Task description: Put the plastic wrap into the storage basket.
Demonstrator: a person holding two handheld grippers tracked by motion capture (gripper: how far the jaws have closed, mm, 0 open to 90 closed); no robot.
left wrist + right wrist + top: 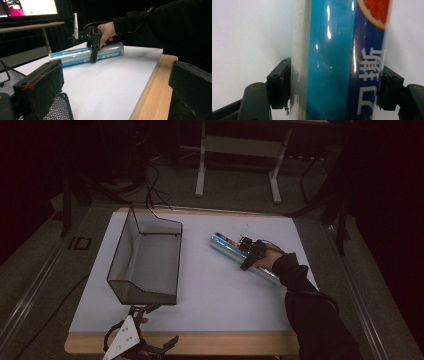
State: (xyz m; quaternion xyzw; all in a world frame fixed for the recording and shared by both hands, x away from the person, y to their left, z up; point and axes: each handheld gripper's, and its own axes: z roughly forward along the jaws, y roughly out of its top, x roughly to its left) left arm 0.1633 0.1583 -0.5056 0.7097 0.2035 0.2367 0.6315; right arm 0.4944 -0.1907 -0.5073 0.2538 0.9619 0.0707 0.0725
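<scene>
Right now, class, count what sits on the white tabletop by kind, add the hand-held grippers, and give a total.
Black wire mesh basket: 1
Shiny blue tube: 1
Hand-held grippers: 2, left and right
Total: 4

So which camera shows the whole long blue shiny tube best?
The left gripper view: the long blue shiny tube lies there end to end. The high view shows it small and partly covered; the right gripper view shows a close-up middle section.
</scene>
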